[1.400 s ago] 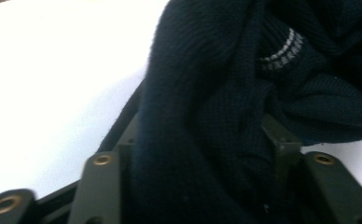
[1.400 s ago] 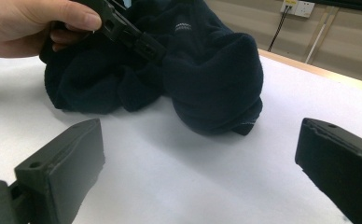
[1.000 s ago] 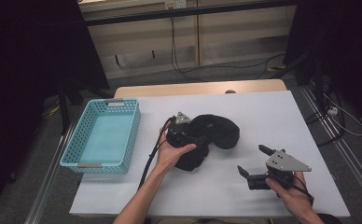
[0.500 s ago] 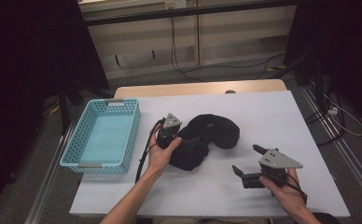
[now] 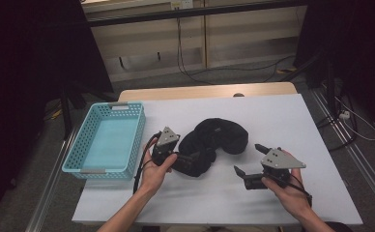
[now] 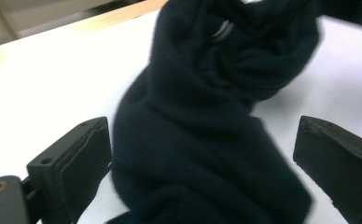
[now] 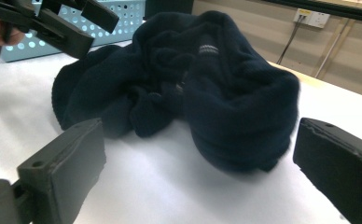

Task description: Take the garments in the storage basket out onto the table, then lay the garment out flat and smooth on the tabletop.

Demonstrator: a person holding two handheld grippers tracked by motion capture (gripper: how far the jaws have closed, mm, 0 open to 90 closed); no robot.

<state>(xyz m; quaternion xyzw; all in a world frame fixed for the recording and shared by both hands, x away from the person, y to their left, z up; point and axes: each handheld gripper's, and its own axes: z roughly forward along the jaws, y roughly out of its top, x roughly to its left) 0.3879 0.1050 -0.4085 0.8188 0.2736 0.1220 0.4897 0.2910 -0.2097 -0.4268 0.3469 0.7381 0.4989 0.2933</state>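
— Both hands are drifting toward the table's left since a second ago; the left gripper [image 5: 178, 162] is dragging the near end of the dark knitted garment [image 5: 217, 140] along with it.

— Is it clamping?

— No; in the left gripper view its jaws are standing wide with the garment [image 6: 202, 126] lying between them, one pad just touching the cloth.

— And the other?

— The right gripper [image 5: 246, 162] is hovering at the garment's four o'clock, well apart, jaws wide though just closing a little, nothing between them.

— Where is the cloth lying?

— Mid-table [image 5: 272, 116], with the blue basket [image 5: 84, 157] at its nine o'clock.
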